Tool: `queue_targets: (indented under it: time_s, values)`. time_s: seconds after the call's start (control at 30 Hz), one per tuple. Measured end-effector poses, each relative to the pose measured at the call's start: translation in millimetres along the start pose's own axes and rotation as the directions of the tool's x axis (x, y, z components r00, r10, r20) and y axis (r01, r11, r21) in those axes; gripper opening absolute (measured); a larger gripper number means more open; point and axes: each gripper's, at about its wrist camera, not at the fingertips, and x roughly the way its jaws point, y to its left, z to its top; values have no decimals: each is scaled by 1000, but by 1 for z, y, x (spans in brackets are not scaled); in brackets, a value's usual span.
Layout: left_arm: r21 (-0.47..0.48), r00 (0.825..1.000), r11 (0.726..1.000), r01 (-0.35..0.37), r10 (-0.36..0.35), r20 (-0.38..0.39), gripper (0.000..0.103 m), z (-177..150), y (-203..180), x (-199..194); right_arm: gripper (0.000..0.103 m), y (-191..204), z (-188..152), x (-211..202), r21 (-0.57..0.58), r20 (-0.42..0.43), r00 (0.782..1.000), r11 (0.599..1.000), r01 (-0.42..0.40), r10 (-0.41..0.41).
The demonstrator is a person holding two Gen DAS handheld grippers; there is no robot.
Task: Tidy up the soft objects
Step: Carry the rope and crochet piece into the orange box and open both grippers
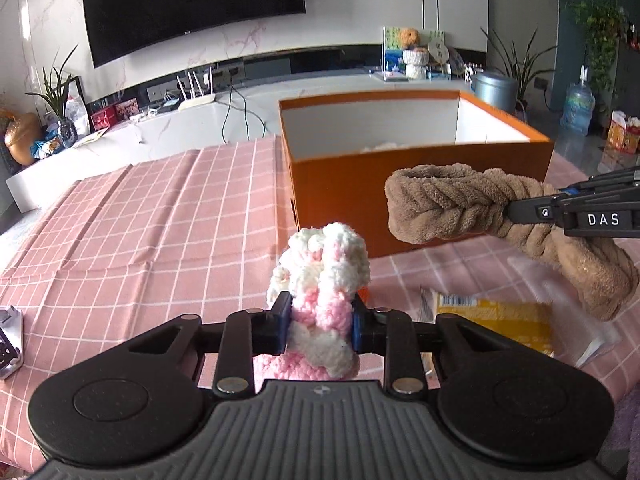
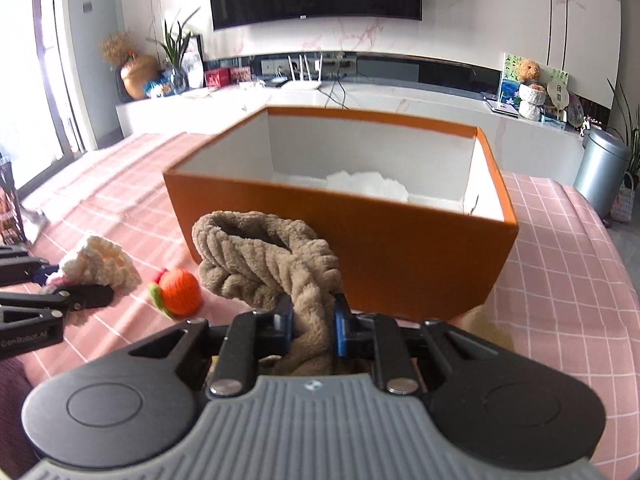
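My left gripper [image 1: 320,320] is shut on a pink and white knitted piece [image 1: 324,264], held above the pink checked cloth; it also shows at the left of the right wrist view [image 2: 100,266]. My right gripper [image 2: 314,326] is shut on a brown braided plush band [image 2: 268,260], held just in front of the orange box [image 2: 360,248]. The band also shows in the left wrist view [image 1: 460,204] in front of the box [image 1: 340,184]. Something white and soft [image 2: 368,184] lies inside the box. An orange knitted ball with a green edge [image 2: 178,290] lies on the cloth.
The table is covered by a pink checked cloth [image 1: 140,220]. A yellow packet in clear wrap [image 1: 500,320] lies on it near the box. A small device [image 1: 8,340] lies at the left edge. Behind are a white TV bench and a grey bin [image 2: 600,172].
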Motion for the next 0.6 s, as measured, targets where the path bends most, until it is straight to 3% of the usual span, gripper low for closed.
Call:
queue_targets:
  time_s: [0.3,0.6]
  values:
    - [-21,995,999,44,-42,94,32,36,2,-27,17,1,27,-32,7,72,997,1000,5,-6]
    - [26,978,992,120,-123,168,32,96,-1,-22,17,-14,82,-44,-17,119,993,1000,-4,6]
